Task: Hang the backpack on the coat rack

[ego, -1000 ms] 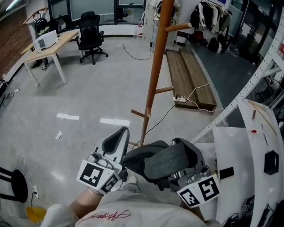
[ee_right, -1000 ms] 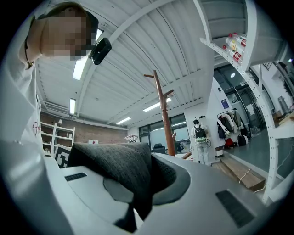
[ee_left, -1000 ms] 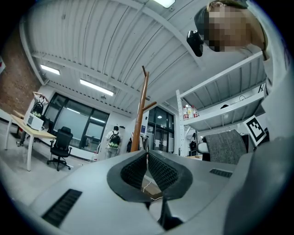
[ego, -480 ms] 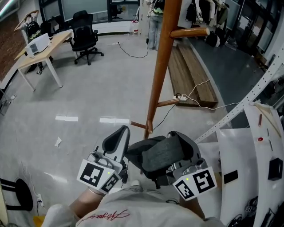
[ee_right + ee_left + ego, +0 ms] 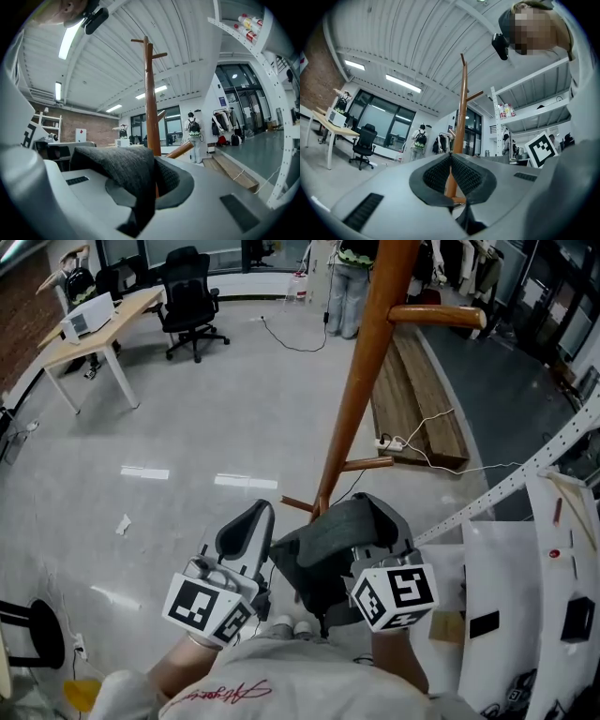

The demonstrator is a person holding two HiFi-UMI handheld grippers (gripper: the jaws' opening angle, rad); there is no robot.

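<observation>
The wooden coat rack point(image 5: 352, 409) stands just ahead, with a thick peg point(image 5: 436, 315) high on the right and two thin pegs point(image 5: 366, 463) low on the pole. The dark grey backpack point(image 5: 328, 535) hangs between my grippers, right in front of the pole's foot. My left gripper point(image 5: 451, 157) is at the bag's left edge, its jaws closed with a dark strip of the backpack point(image 5: 466, 220) between them. My right gripper point(image 5: 153, 164) is shut on a fold of the backpack's grey fabric point(image 5: 122, 168), which drapes over its left jaw. Only its marker cube point(image 5: 394, 596) shows in the head view.
A desk point(image 5: 94, 329) and office chairs point(image 5: 192, 301) stand at the far left. A person point(image 5: 352, 287) stands behind the rack. Wooden planks point(image 5: 422, 399) and a white cable lie on the floor to the right. White shelving point(image 5: 525, 559) is close on my right.
Both grippers and the backpack have come closer to the coat rack's pole. The right gripper's cube has shifted left and the thick peg now looms nearer overhead.
</observation>
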